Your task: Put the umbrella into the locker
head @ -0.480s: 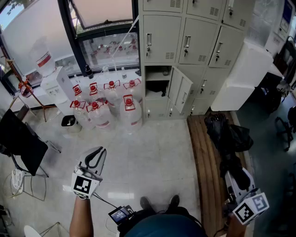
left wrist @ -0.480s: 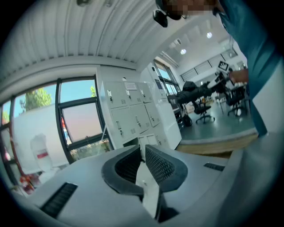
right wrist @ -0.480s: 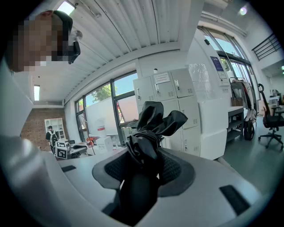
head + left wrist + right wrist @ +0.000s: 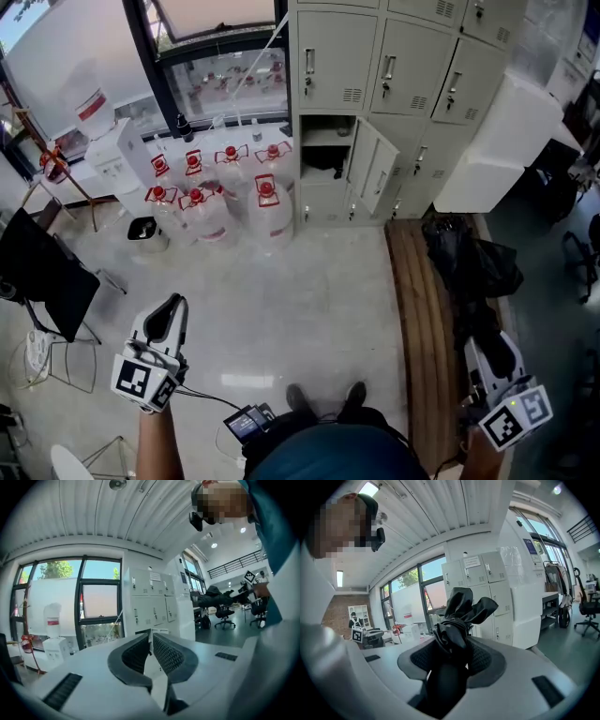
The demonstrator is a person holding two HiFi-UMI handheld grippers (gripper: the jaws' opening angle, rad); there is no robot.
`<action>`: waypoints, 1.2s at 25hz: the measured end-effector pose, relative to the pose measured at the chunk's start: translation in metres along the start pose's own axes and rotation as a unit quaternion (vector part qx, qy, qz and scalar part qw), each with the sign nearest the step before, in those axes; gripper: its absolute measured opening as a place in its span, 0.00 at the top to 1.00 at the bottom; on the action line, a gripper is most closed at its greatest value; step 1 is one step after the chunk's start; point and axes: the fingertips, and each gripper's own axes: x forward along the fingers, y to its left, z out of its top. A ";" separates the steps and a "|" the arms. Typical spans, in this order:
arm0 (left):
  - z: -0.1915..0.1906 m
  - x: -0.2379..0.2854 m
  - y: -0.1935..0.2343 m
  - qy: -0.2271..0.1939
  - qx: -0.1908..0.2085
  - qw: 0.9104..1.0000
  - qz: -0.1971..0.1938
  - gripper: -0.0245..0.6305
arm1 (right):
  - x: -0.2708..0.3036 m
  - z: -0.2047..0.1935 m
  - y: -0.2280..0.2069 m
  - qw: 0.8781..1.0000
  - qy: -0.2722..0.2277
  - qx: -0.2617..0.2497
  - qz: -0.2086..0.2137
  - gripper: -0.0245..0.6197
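Note:
The grey lockers (image 4: 375,75) stand ahead. One low compartment (image 4: 323,155) is open, its door (image 4: 370,178) swung to the right. My right gripper (image 4: 489,352) at the bottom right is shut on the black folded umbrella (image 4: 480,323), which points forward over the bench. In the right gripper view the umbrella (image 4: 464,609) fills the gap between the pads of the right gripper (image 4: 452,651), and its bunched fabric sticks out past them. My left gripper (image 4: 172,311) hangs over the floor at the lower left, shut and empty. In its own view the left gripper (image 4: 151,641) faces the lockers (image 4: 150,606).
Several water jugs with red caps (image 4: 225,192) stand left of the open locker, beside a white dispenser (image 4: 112,159). A wooden bench (image 4: 422,319) runs along the right with a black heap (image 4: 464,262) on it. A black chair (image 4: 42,281) is at the left, a white block (image 4: 487,150) at the right.
My left gripper has drifted left in the head view. The lockers sit slightly lower in the picture. The right gripper still grips the umbrella in about the same place.

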 end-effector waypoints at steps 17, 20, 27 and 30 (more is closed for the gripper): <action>-0.017 0.016 -0.019 -0.007 -0.022 0.998 -0.050 0.89 | 0.029 -0.009 0.028 1.000 0.012 -0.019 -0.017 0.66; -0.012 0.023 -0.015 -0.016 -0.027 0.998 -0.055 0.89 | 0.033 -0.007 0.034 1.000 0.010 -0.020 -0.017 0.66; 0.000 0.052 -0.018 -0.035 -0.034 0.997 -0.068 0.89 | 0.054 -0.001 0.029 1.000 0.011 -0.018 -0.012 0.66; -0.004 0.060 -0.014 -0.024 -0.030 0.998 -0.059 0.89 | 0.071 0.001 0.018 1.000 0.014 -0.013 -0.007 0.66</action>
